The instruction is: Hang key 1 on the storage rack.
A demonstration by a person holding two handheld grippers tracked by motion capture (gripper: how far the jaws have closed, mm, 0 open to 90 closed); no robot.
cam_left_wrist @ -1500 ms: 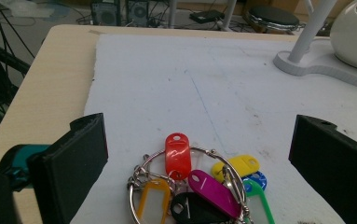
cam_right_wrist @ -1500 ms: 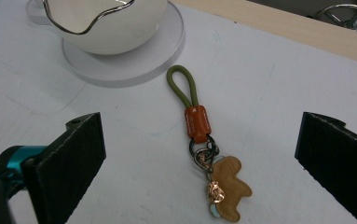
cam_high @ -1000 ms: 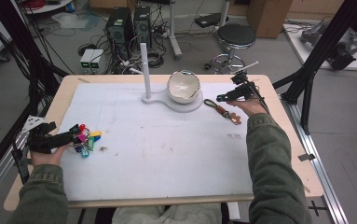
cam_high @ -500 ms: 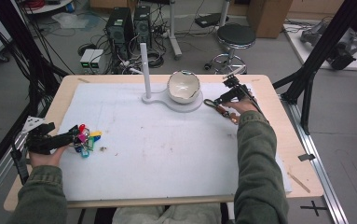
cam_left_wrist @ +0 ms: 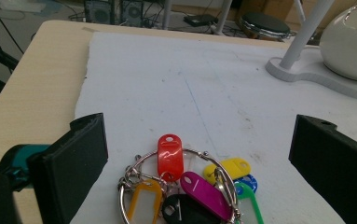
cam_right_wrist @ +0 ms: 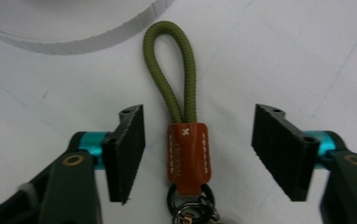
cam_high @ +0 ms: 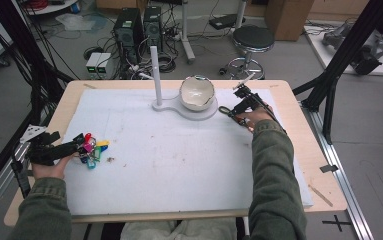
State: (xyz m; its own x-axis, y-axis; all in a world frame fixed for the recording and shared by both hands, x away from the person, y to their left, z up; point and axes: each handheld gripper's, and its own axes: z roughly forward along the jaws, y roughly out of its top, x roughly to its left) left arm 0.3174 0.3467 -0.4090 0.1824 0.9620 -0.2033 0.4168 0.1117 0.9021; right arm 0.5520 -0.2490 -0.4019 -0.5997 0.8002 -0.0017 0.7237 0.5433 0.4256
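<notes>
White mat, by the stand's base [cam_right_wrist: 69,23]: fob [cam_right_wrist: 188,156] lay between the right gripper's [cam_right_wrist: 197,156] half-open, just-closing jaws, untouched, long axis 12-to-6, loop at 12; left gripper [cam_left_wrist: 197,158] wide over tagged keys [cam_left_wrist: 185,189].

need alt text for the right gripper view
An olive-green cord loop with a brown stitched leather tab lies on the white mat between the right gripper's two black jaws, which have just been closing but do not touch it yet. A white stand base's curved edge sits top left.

Olive-green sleeves, black jaws, teal fittings, brass screws
</notes>
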